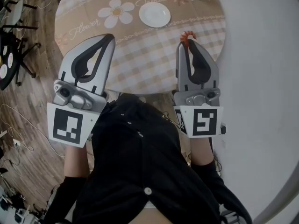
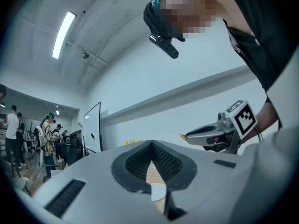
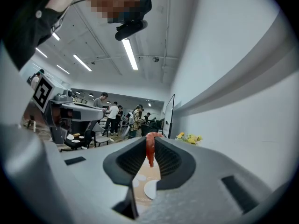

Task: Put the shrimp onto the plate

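The right claw (image 1: 189, 43) grips the red shrimp (image 1: 188, 35) over the bench (image 1: 140, 59) near its edge, the left claw (image 1: 109, 38) clenched empty, both short of the white plate (image 1: 154, 14).

The person wears a loose black top (image 1: 140, 171) with a pale button (image 1: 148, 191) — perhaps a cardigan. The left gripper (image 1: 110, 36) and right gripper (image 1: 190, 42) have grey shells, black ribbed pads (image 2: 138, 162) and black-and-white marker cubes (image 1: 69, 124).
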A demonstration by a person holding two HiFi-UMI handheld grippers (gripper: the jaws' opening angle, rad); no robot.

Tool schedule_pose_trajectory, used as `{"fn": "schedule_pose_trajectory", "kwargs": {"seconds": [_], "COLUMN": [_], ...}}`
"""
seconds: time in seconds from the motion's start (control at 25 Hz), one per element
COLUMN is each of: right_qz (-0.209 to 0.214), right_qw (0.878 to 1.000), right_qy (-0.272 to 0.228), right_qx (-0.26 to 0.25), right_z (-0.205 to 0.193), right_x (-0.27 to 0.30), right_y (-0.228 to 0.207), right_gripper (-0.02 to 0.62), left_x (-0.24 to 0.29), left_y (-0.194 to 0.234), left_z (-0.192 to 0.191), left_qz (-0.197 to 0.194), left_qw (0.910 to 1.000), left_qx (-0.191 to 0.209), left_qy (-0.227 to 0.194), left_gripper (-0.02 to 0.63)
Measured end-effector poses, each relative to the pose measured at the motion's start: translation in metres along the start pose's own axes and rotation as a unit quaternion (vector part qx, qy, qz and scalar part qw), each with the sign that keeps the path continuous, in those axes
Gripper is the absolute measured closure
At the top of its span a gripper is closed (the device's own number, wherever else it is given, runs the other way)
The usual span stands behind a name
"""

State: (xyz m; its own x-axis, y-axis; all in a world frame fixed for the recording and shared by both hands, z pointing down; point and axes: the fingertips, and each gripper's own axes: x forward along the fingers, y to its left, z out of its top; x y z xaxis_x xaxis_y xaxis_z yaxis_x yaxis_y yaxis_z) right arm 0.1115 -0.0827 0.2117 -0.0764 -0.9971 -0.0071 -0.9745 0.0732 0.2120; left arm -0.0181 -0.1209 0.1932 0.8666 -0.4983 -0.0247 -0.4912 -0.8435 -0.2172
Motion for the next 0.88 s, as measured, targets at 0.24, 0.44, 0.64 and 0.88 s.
{"fn": "schedule_pose_trajectory", "kwargs": {"seconds": [0.24,0.44,0.64,0.88], "right_qz": [-0.005,-0.005,0.008,0.028], "right_qw": [1.0,1.0,1.0,0.999], "right_qy": [0.012,0.015,0.011,0.005], "right_qx": [-0.002,-0.008,-0.011,-0.014], "right_z": [-0.002,0.0,0.001,0.0], "right_x": [0.013,0.017,0.023,0.028], "right_y": [0.009,0.009,0.003,-0.005], "right_gripper": [0.551,0.551,0.551,0.551], "left_x": [0.005,0.009,0.016,0.025], "left_y": [0.019,0.023,0.024,0.02], "left_z": [-0.007,-0.009,-0.007,-0.003], "left_qz": [-0.009,-0.01,0.001,0.017], "left_qw": [1.0,0.9999,0.9999,0.9998], "left_qx": [0.001,-0.006,-0.007,-0.011], "left_qy": [-0.003,-0.006,-0.007,-0.007], "left_gripper": [0.604,0.604,0.604,0.604]}}
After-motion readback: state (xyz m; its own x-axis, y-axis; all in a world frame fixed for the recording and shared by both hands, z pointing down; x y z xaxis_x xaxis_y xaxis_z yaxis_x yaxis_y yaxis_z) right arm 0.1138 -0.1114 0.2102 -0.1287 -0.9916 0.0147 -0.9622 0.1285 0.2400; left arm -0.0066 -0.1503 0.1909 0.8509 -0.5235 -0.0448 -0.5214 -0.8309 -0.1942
